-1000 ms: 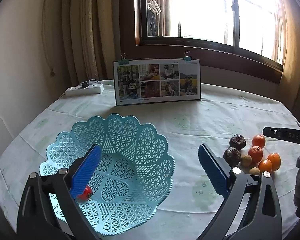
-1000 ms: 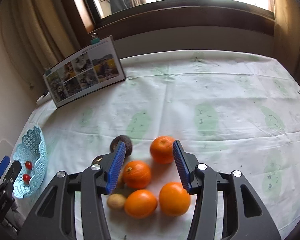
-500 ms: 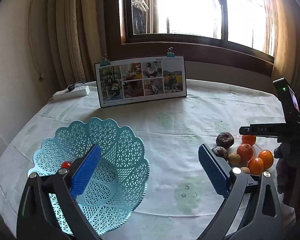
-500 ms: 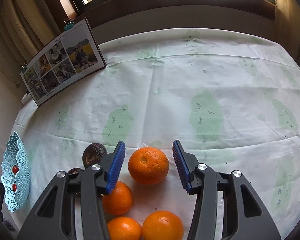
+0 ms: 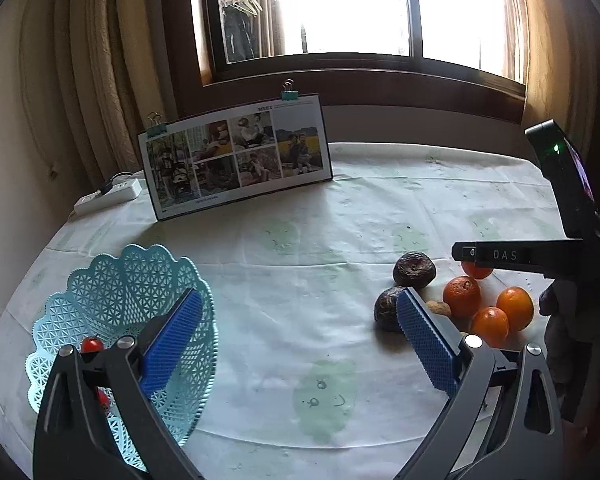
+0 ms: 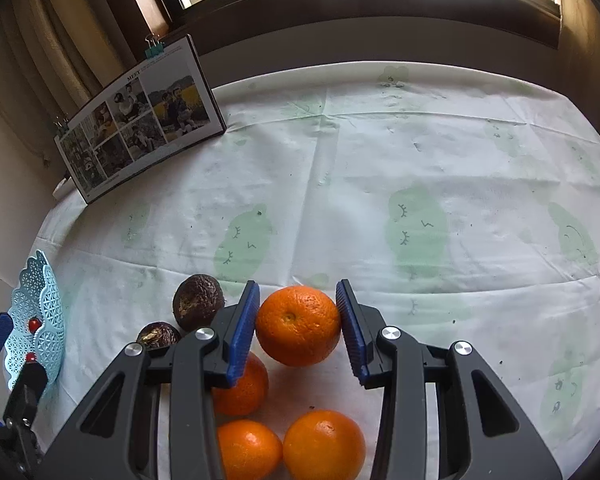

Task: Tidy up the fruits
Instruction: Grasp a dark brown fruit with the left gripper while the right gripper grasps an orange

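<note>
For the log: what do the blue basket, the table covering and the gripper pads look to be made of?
Blue basket: likely moulded plastic, matt, with a regular lattice of holes and a scalloped rim. Table covering: thin cloth or perhaps plastic sheet, pale with printed green figures; straight fold creases show. Pads on the right gripper: blue, finely ribbed, probably rubber or soft plastic.

Plastic, cloth and fruit skins

The basket (image 5: 100, 292) is pale blue openwork plastic; the tablecloth (image 6: 380, 184) is matt, creased cloth; the orange (image 6: 298, 326) has dimpled, faintly shiny peel; the dark fruit (image 6: 198, 302) looks wrinkled and dull, possibly leathery.
</note>
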Available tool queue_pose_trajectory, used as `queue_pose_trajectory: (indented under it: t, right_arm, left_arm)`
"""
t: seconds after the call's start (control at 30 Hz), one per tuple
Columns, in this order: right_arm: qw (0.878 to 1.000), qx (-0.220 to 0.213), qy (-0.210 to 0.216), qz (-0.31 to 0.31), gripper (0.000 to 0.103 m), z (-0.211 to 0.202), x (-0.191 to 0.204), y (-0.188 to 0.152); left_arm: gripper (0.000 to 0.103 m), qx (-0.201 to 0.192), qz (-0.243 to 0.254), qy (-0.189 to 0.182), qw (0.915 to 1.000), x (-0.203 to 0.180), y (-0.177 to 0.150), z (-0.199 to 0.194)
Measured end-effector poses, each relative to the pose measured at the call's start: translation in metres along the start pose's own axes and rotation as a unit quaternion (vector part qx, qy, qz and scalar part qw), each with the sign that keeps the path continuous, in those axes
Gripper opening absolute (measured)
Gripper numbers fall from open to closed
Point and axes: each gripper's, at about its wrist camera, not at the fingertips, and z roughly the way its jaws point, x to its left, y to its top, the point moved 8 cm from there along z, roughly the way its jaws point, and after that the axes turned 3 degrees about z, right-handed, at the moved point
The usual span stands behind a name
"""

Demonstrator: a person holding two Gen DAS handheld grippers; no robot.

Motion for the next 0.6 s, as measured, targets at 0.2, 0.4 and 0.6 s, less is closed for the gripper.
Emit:
queue_pose_trajectory:
  t: [0.2, 0.4, 0.6]
  right_arm:
    - [1.0, -0.016, 0.007, 0.014, 0.04, -0.012, -0.008, 0.006]
    - [0.999, -0.025, 0.008, 0.032, 0.04, -0.019, -0.019, 0.012]
    - [0.998, -0.033, 0.006, 0.044, 0.04, -0.023, -0.027, 0.017]
  left_arm:
    - [0.099, 0.022, 0.018, -0.029, 0.9992, -0.028, 0.008, 0.023]
    - [0.099, 0.069, 0.0, -0.093, 0.9933, -0.051, 0.017, 0.057]
    - [0.082, 0.114, -0.005, -0.131, 0.9848, -0.074, 0.018, 0.087]
